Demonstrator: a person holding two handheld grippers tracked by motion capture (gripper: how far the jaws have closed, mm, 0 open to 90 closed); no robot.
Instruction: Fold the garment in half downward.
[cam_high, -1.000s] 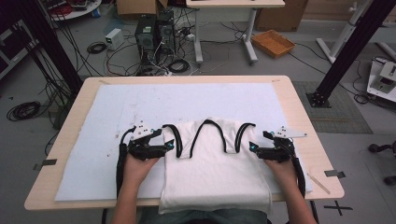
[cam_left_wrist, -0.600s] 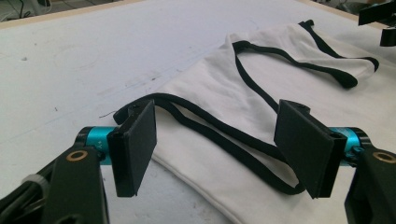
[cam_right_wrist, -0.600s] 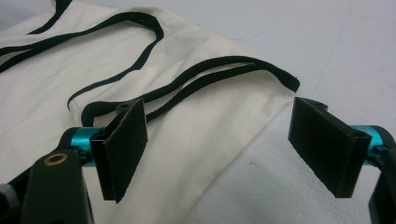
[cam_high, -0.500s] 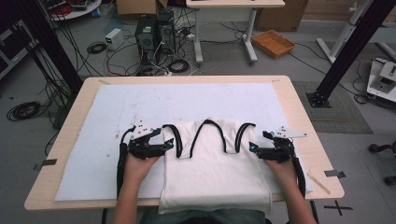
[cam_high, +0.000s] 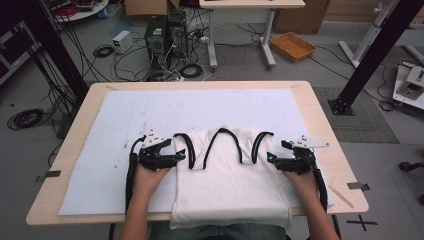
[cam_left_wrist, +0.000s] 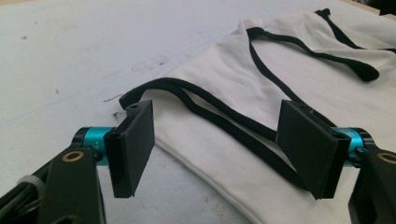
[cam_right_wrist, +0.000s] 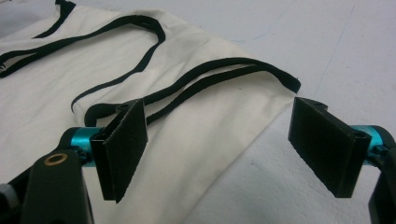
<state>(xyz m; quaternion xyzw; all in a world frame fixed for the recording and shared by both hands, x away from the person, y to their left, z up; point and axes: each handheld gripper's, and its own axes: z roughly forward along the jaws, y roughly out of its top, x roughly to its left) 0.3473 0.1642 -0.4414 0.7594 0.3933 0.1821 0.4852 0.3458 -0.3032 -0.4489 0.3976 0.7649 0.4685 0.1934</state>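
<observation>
A white sleeveless top (cam_high: 230, 180) with black trim lies flat on the white sheet (cam_high: 200, 107), its hem hanging over the near table edge. My left gripper (cam_high: 181, 155) rests at the top's left side, open. In the left gripper view the jaws (cam_left_wrist: 219, 144) straddle the black armhole strap (cam_left_wrist: 224, 119) without touching it. My right gripper (cam_high: 270, 157) sits at the top's right side, also open. In the right gripper view its jaws (cam_right_wrist: 229, 144) stand over the fabric edge (cam_right_wrist: 196, 126), just short of the right strap (cam_right_wrist: 224, 70).
The wooden table (cam_high: 325, 125) has bare sheet beyond the garment. On the floor behind the table stand computer towers (cam_high: 162, 37) with tangled cables and an orange tray (cam_high: 292, 46). A black post (cam_high: 370, 55) rises at the right.
</observation>
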